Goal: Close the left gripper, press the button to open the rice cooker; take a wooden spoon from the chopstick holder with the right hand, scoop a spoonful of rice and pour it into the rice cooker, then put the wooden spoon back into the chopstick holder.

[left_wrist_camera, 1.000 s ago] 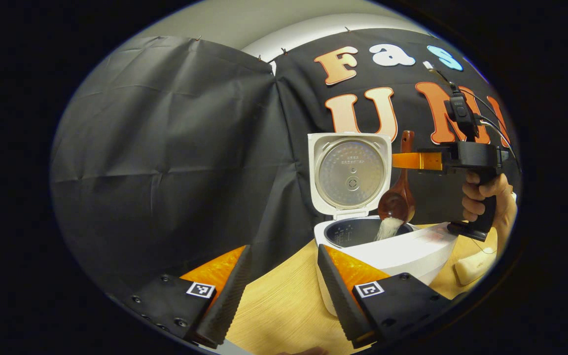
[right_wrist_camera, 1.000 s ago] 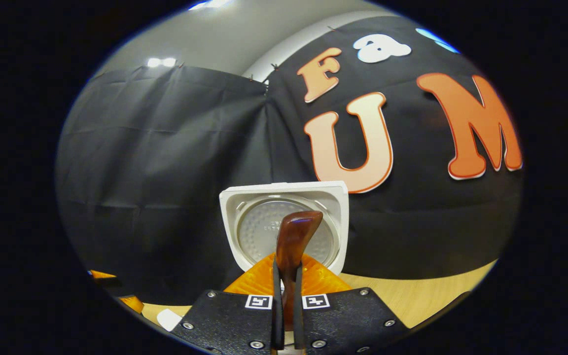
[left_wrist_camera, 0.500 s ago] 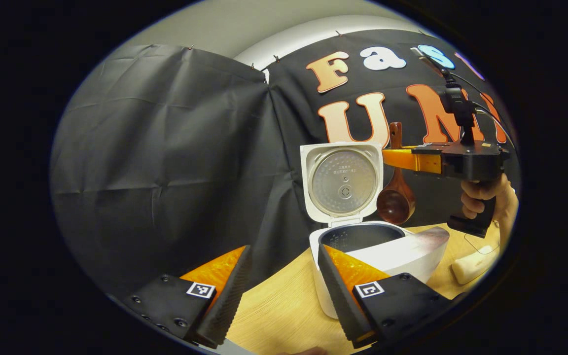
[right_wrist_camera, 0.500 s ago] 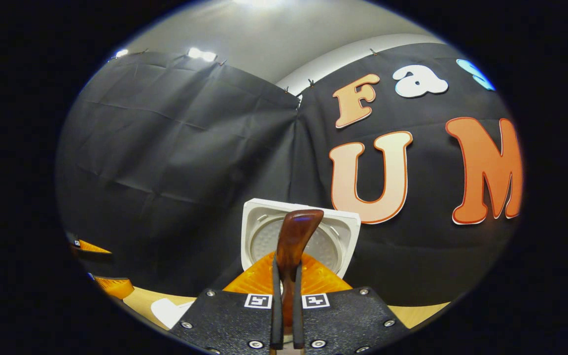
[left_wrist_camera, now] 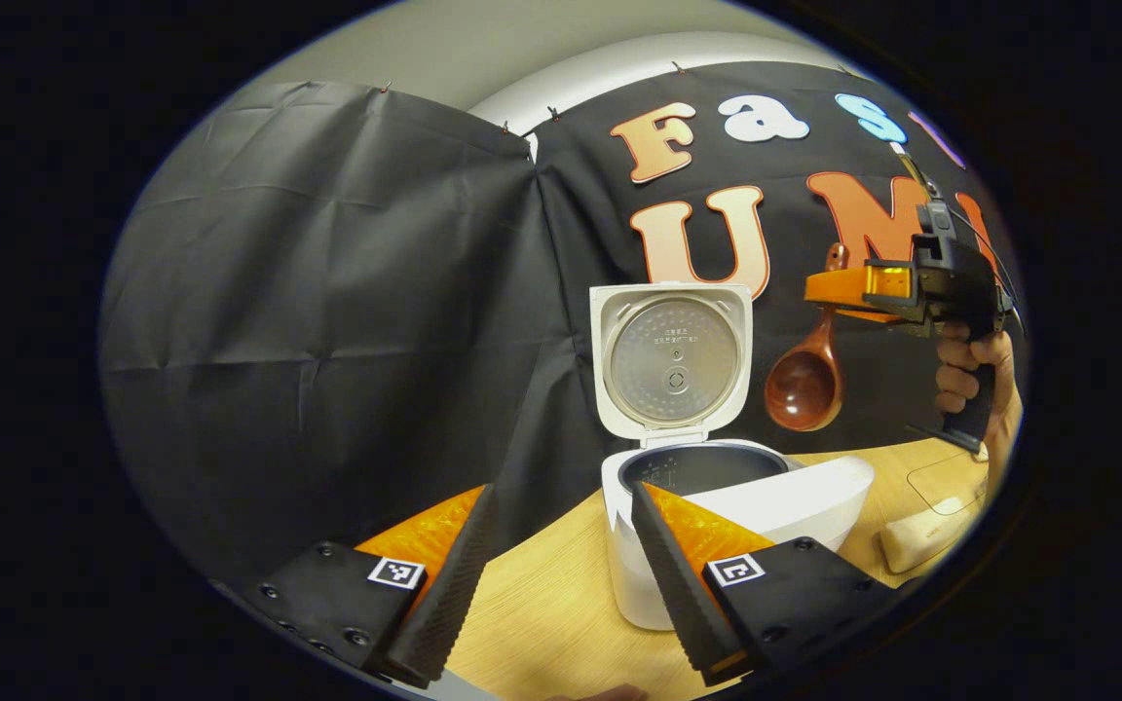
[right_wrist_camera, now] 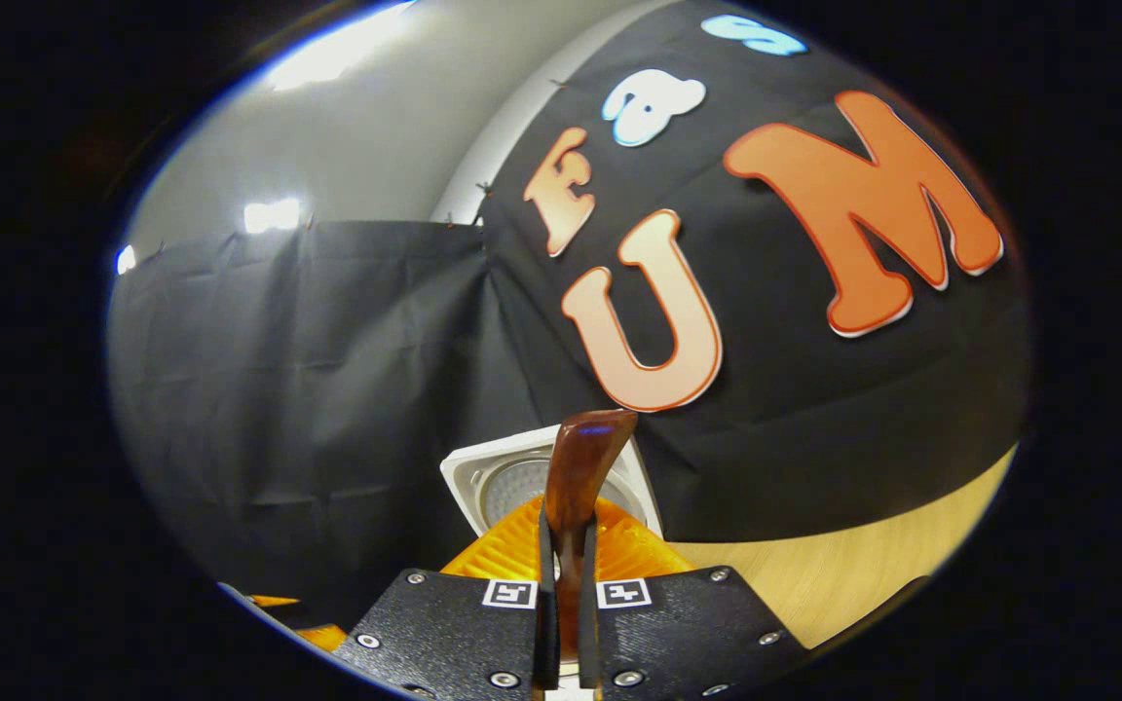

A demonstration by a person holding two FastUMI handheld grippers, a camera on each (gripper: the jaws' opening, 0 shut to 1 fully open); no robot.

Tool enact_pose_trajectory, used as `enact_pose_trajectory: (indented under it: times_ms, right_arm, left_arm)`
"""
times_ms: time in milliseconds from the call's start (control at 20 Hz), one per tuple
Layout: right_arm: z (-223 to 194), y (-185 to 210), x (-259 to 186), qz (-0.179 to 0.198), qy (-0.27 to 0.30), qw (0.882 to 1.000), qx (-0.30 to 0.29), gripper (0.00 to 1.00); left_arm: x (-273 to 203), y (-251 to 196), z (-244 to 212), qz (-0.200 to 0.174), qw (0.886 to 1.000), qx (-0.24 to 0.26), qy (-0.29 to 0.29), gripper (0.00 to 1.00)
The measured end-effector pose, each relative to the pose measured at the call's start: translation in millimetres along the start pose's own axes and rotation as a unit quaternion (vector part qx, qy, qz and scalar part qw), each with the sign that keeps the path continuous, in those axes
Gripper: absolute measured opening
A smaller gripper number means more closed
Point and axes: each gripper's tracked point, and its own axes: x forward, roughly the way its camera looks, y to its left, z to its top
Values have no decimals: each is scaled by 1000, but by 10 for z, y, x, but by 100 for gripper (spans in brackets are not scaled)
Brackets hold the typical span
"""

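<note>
Right gripper view: right gripper (right_wrist_camera: 561, 623) clenched on wooden spoon (right_wrist_camera: 580, 467) handle, bowl hanging empty, clear of rice cooker (left_wrist_camera: 717, 506). Left gripper (left_wrist_camera: 556, 574) released, parked before open cooker; return to holder pending.

No legible text or labels

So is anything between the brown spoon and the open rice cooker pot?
Nothing: in the left gripper view, the brown wooden spoon hangs above the white rice cooker.
</note>
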Motion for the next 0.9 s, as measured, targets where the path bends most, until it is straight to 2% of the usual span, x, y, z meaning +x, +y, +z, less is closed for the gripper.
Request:
enact_pose_trajectory:
  times_ms: [50, 100, 200, 350, 400, 500, 850, 900]
  right_arm:
    - [78, -96, -56, -2, 0, 999, 34, 8]
    - [139, -194, -94, -5, -2, 998, 63, 8]
    - [292, -446, -264, -31, -17, 995, 89, 8]
    - [543, -967, -632, -92, -40, 990, 98, 8]
    - [632, -1087, -745, -108, -48, 988, 101, 8]
    - [789, -1325, -967, -135, -61, 983, 106, 8]
    - [1181, -1948, -1853, -217, -110, 966, 86, 8]
    - [1215, -2019, -1953, -229, -114, 964, 79, 8]
  left_arm:
    - [-5, -15, 2, -1, 1000, 2, 0, 90]
    - [-12, -52, 7, -4, 1000, 3, 0, 87]
    - [-15, -156, 14, -11, 1000, 3, -1, 90]
    - [-36, -266, 23, -22, 1000, 5, -2, 90]
    - [-40, -294, 25, -24, 1000, 5, -2, 87]
    - [-30, -348, 39, -30, 1000, 3, -3, 90]
    - [-10, -571, 100, -54, 998, -10, -6, 90]
    - [-9, -611, 97, -56, 998, -12, -5, 87]
